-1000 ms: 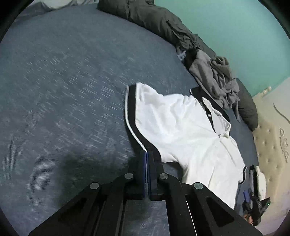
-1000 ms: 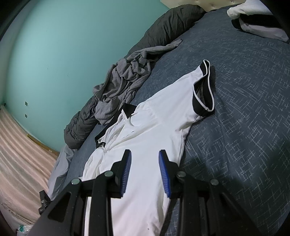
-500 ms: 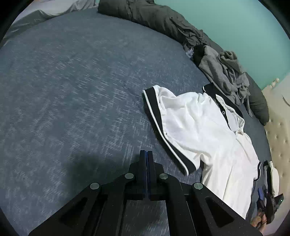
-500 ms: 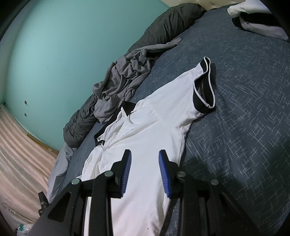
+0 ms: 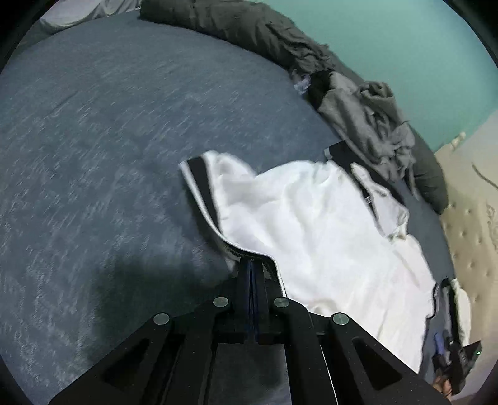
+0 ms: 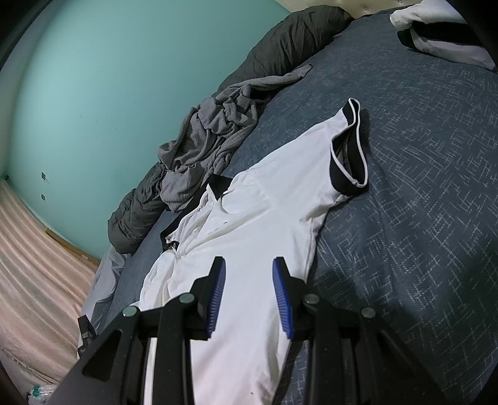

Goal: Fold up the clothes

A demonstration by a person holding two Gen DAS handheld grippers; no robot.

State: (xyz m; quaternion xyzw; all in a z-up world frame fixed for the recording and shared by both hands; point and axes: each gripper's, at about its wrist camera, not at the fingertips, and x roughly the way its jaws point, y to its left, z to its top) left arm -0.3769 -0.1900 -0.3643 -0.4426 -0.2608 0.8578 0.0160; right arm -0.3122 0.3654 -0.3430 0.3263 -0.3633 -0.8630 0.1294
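The left gripper (image 5: 252,268) is shut tight, and its tips are tucked against the black edge of the sleeve (image 5: 199,187). It cannot be told whether any cloth is pinched there. The right gripper (image 6: 250,280) is held partly open over the lower part of the white shirt (image 6: 249,224), and nothing is held between its blue pads (image 6: 218,296).

The shirt is spread flat on the blue bed (image 5: 93,155), with its black collar (image 6: 218,183) at the far end.

The step in hand is judged to be folding the sleeve in over the body. To do it well, the black edge should be gripped firmly before it is lifted. The sleeve should then be carried low and straight across, so that a neat line is made at the shoulder. The body could be pressed down by the right gripper, so that the shirt is not dragged along.

Farther off, a grey heap of clothes (image 5: 367,121) and a dark blanket (image 5: 249,25) are piled by the green wall (image 6: 109,93).

No brand, label or writing can be read anywhere.
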